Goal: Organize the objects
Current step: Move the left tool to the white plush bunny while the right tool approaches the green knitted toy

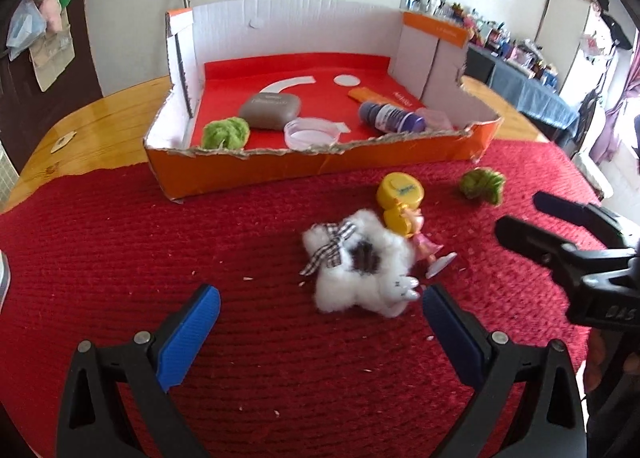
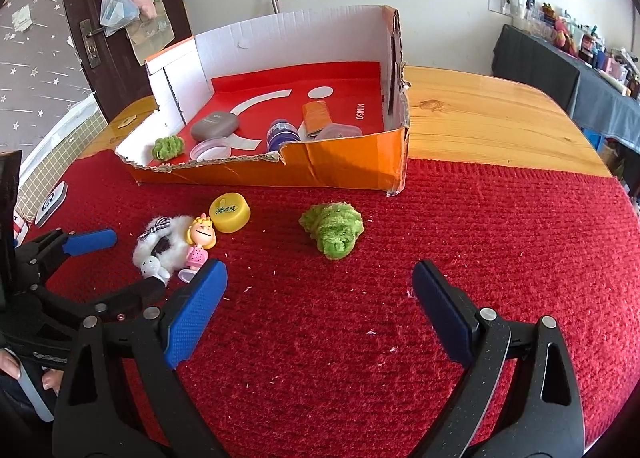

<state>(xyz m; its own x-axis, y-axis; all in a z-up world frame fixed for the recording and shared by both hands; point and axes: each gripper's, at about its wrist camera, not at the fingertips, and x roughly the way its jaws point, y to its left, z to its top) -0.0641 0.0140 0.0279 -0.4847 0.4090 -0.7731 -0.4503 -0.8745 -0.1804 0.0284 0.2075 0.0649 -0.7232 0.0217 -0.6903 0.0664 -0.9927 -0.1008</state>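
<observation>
On the red mat covering the wooden worktop, both grippers sit low and level, aimed toward the orange cardboard box. Left gripper: jaws spread wide, nothing held, its right finger just beside the white fluffy toy. Right gripper: jaws also wide apart and empty, pointed at the green fuzzy scrunchie, which lies a little ahead of the fingertips. The doll figurine lies flat against the white toy, long axis running from its yellow-haired head nearest the box to its base toward the grippers. Yellow cap just beyond the doll's head. Inside the box: a second green scrunchie, a grey case, a clear lid, a purple bottle on its side.
</observation>
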